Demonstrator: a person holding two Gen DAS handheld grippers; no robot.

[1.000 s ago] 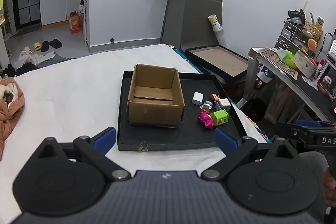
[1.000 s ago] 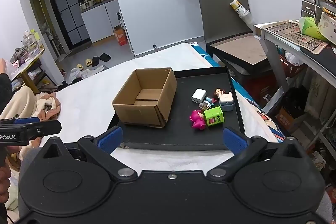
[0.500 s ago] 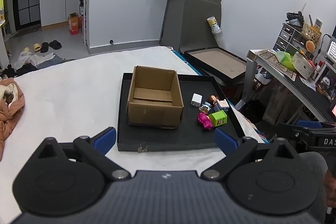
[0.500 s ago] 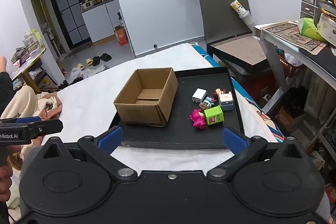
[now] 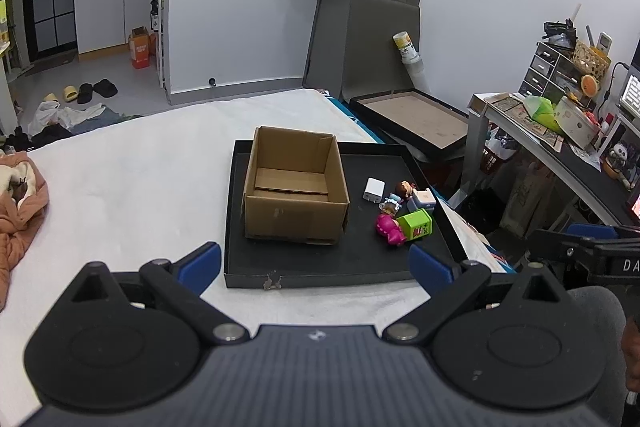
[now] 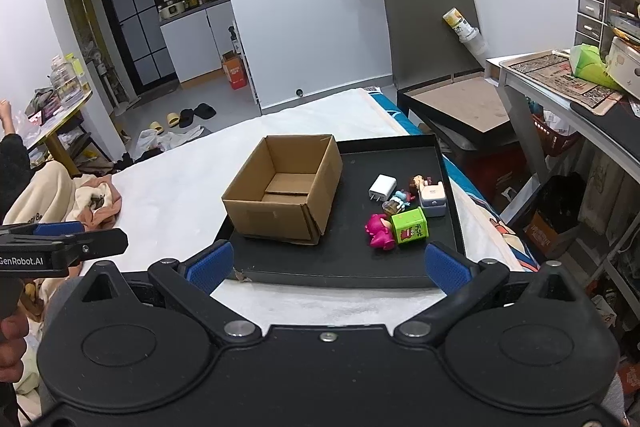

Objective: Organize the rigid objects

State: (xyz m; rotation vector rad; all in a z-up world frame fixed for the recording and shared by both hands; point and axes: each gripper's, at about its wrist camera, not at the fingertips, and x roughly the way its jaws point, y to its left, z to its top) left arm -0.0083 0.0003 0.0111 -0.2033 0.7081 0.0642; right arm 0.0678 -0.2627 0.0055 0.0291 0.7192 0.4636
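Fingers [image 5: 200,261] spread wide, empty on both grippers (only the right wrist shows charger [image 6: 382,188] prongs).

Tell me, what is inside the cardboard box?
The cardboard box looks empty: only its own bottom flaps show. Its near wall hides the front strip of the floor, so something small could sit there unseen.

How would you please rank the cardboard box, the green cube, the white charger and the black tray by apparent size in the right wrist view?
1. black tray
2. cardboard box
3. green cube
4. white charger; it lies slightly farther back, so that gap is less certain.
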